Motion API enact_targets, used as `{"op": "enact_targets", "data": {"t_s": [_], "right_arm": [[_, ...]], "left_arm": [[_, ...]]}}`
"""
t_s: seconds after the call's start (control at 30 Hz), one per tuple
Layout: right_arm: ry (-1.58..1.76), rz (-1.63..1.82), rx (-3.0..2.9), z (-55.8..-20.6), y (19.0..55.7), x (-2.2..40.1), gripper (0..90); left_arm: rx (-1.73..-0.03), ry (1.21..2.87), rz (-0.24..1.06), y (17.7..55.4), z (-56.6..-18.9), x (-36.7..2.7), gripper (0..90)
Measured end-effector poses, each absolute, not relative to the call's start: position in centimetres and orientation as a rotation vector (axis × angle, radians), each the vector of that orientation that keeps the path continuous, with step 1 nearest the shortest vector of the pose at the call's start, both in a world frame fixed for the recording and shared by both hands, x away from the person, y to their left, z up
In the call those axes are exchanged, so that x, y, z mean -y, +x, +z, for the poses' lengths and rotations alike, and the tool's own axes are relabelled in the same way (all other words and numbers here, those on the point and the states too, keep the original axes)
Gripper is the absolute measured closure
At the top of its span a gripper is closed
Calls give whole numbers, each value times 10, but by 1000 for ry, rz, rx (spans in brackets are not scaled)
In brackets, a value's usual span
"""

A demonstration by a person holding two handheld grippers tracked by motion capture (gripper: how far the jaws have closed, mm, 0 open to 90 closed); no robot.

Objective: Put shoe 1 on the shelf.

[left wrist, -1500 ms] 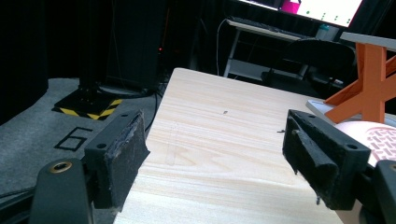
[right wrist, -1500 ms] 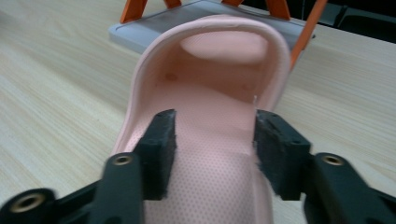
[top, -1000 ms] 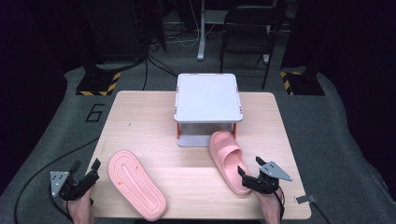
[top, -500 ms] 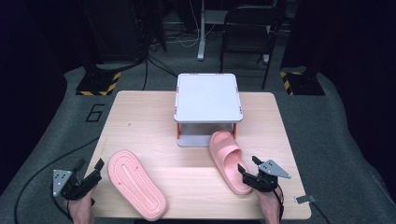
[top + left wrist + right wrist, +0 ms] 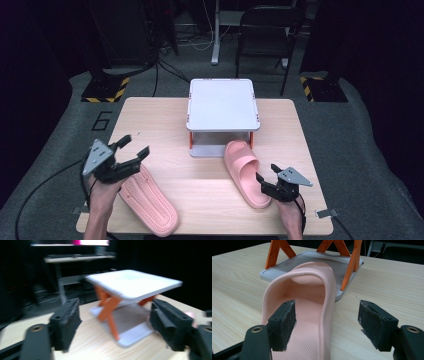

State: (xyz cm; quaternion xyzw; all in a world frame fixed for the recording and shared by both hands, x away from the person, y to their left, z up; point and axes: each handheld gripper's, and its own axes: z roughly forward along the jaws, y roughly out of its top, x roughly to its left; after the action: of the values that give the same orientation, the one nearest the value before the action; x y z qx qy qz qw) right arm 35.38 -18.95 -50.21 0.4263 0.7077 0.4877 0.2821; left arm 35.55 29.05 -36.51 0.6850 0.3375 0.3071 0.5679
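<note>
Left hand-held gripper (image 5: 131,148), black and angular with a grey three-cornered plate on top, hangs above the left part of the pale, wood-grained worktop (image 5: 150,115) in the high view, its jaws apart with nothing between them; they have just been closing a little. Partly under it lies a pink foam slipper turned sole up (image 5: 150,200), its ribbed tread showing, reaching towards the near edge. At the right, the right hand-held gripper (image 5: 262,181) sits low at the heel of a second pink foam slipper lying strap up (image 5: 244,172), whose rounded toe touches the base of a small two-tier rack with a flat white square top and orange legs (image 5: 222,105). This rack stands in the middle of the worktop, towards the far side.

From the left gripper view, blurred, the two black jaws with rough, foam-like pads stand wide, and between them, farther off, rises the rack (image 5: 132,283) on its crossed orange legs over a grey lower tray.

Through the right gripper view, the jaws straddle the right side wall of the strap-up slipper (image 5: 312,315): the left pad is inside, over the dimpled footbed, and the right pad stands clear of the slipper over the bare wood. These jaws have just been closing, but they do not yet press the wall. Beyond, the smooth arched strap meets the rack's grey tray (image 5: 312,262).
</note>
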Motion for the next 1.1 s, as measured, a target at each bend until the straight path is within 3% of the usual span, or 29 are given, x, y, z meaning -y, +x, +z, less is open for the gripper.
{"op": "enact_targets", "data": {"t_s": [0.2, 0.33, 0.53, 0.9, 1.1], "right_arm": [[1146, 1295, -1899, -503, 357, 189, 305], [1152, 1281, -1915, -504, 361, 190, 305], [1161, 1258, -1950, -506, 371, 189, 317], [1110, 1212, -2003, -512, 390, 182, 509], [1053, 1143, -2040, -508, 405, 167, 709]], "left_arm": [[-744, 1746, 665, 401, -350, -243, 305], [-766, 1808, 565, 432, -354, -217, 307], [-771, 1855, 524, 462, -366, -187, 307], [-804, 1899, 514, 483, -385, -170, 315], [-795, 1901, 525, 484, -386, -169, 304]]}}
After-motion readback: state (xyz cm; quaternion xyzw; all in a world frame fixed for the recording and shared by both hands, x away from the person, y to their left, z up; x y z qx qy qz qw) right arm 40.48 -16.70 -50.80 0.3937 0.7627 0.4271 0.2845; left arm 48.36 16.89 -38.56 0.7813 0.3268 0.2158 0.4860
